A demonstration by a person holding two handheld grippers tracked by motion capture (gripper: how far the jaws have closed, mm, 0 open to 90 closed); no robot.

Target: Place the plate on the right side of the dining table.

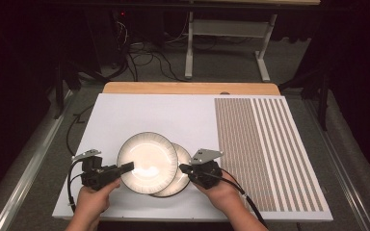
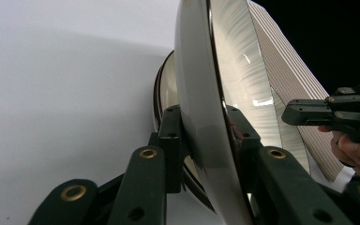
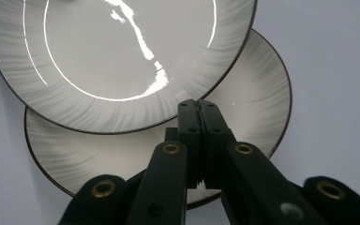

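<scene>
Two pale plates with dark rims lie overlapped at the front of the white board. The upper plate (image 1: 147, 161) (image 3: 122, 47) rests partly on the lower plate (image 1: 179, 185) (image 3: 258, 108). My left gripper (image 1: 125, 167) (image 2: 205, 126) is shut on the upper plate's left rim, one jaw under it and one on top. In the left gripper view that plate (image 2: 201, 93) stands on edge, with the lower plate (image 2: 163, 89) behind it. My right gripper (image 1: 182, 168) (image 3: 199, 105) is shut with nothing in it, its tips over the lower plate's right rim; it is also seen from the left gripper (image 2: 288, 115).
The white board (image 1: 139, 110) sits on a wooden table (image 1: 188, 88). A brown striped mat (image 1: 265, 149) covers the board's right part. Beyond the table are cables and a metal stand (image 1: 189, 48) on the floor.
</scene>
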